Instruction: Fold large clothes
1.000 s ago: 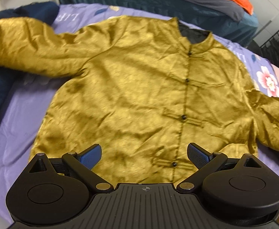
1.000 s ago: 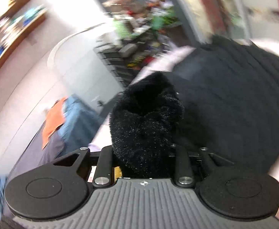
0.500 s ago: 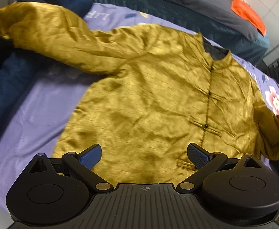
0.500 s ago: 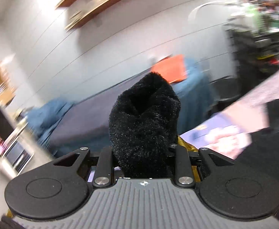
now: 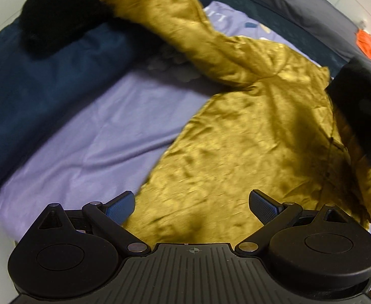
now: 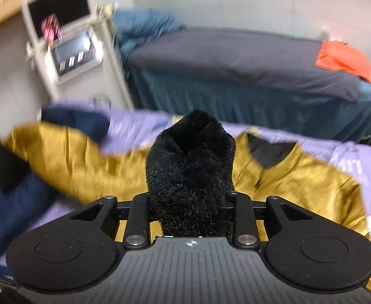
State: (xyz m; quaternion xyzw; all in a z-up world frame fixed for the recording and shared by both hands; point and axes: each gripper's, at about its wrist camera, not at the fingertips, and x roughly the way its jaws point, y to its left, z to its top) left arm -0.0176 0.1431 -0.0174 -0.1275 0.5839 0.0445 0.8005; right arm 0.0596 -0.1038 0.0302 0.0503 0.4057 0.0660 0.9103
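Left wrist view: the golden jacket (image 5: pixel 248 136) lies spread on the lilac bedsheet (image 5: pixel 89 136), its body running from the near hem under the tool away to the collar at the far right, with one sleeve (image 5: pixel 185 25) stretching off to the far left and ending in a black furry cuff (image 5: pixel 56 15) that rests on a dark blue cover (image 5: pixel 38 83). The cloth is a shiny, crinkled ochre satin, with a buttoned front seam visible along the right side. The left gripper (image 5: pixel 193 205) hangs over the near hem with its blue-padded fingers (image 5: pixel 120 206) spread wide and nothing between them; the jacket's left edge runs away from just beside the left finger. At the right edge a black blurred shape (image 5: pixel 360 106) sits over the jacket's far side; what it is cannot be told for sure.

In the right wrist view the jacket's dark-lined collar (image 6: pixel 271 152) points away toward a grey-covered bed (image 6: pixel 236 58) with an orange cloth (image 6: pixel 345 58) on it, and the long sleeve reaches left. The right gripper (image 6: pixel 190 202) has a second black furry cuff (image 6: pixel 190 174) standing up between its jaws, which are narrow and opening; the fur fills the gap and hides the pads, though the bundle looks clasped. Golden fabric shows just beneath the tool on both sides.
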